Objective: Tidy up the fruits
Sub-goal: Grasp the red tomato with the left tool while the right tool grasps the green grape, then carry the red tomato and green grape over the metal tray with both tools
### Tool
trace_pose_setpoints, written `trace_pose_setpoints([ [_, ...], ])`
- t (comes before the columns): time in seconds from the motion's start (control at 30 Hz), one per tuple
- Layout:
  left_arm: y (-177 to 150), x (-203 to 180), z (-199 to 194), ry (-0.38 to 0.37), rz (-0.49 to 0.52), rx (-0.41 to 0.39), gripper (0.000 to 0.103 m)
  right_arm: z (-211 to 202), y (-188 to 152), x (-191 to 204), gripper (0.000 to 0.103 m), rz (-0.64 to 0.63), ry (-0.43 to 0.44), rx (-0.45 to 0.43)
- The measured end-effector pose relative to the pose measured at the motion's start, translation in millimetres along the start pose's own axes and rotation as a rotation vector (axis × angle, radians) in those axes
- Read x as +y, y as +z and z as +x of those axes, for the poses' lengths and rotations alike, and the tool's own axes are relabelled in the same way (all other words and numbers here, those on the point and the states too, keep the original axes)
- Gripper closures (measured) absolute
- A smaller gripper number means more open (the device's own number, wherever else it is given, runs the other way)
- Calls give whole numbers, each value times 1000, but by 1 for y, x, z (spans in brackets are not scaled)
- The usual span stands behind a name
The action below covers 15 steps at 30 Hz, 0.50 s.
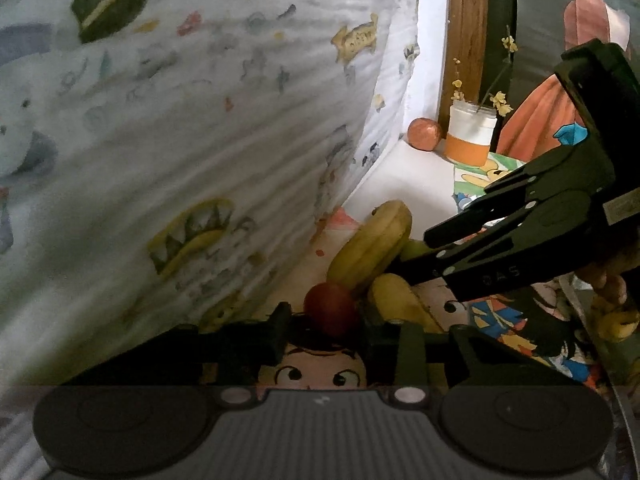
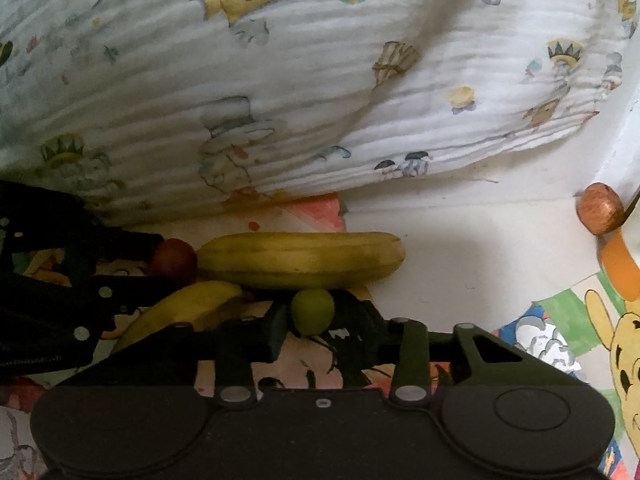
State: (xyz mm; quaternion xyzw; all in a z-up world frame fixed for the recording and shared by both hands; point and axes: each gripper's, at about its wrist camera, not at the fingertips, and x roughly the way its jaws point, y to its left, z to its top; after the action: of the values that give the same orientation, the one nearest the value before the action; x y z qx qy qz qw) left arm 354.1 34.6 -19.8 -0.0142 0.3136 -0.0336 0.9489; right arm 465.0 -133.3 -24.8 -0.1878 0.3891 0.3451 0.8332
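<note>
Two yellow bananas point(image 1: 372, 244) point(image 1: 396, 296) lie on a cartoon-print mat point(image 1: 500, 320) beside a big quilt. A small red fruit point(image 1: 332, 310) sits between the pads of my left gripper point(image 1: 328, 330), which is shut on it. In the right wrist view, a small green fruit point(image 2: 312, 312) in front of the long banana point(image 2: 300, 260) is clamped by my right gripper point(image 2: 316, 322). The second banana point(image 2: 188, 308) lies to its left. The red fruit point(image 2: 174, 258) shows there too, held by the left gripper point(image 2: 158, 258). The right gripper point(image 1: 412, 252) reaches in from the right in the left wrist view.
A white printed quilt point(image 1: 160, 120) point(image 2: 320, 80) bulges right behind the fruit. At the back stand a jar of yellow flowers point(image 1: 470, 136) and a round orange-brown fruit point(image 1: 425, 134) point(image 2: 600, 208) on a white surface point(image 2: 460, 248). A hand point(image 1: 608, 280) holds the right gripper.
</note>
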Motion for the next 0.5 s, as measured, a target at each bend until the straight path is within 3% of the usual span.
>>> trace_pose_setpoints([
  [0.1, 0, 1, 1, -17, -5, -3, 72, 1, 1, 0, 77, 15, 21, 4],
  [0.27, 0, 7, 0, -35, -30, -7, 73, 0, 0, 3, 79, 48, 4, 6],
  [0.5, -3, 3, -13, -1, -10, -31, 73, -18, -8, 10, 79, 91, -26, -7],
])
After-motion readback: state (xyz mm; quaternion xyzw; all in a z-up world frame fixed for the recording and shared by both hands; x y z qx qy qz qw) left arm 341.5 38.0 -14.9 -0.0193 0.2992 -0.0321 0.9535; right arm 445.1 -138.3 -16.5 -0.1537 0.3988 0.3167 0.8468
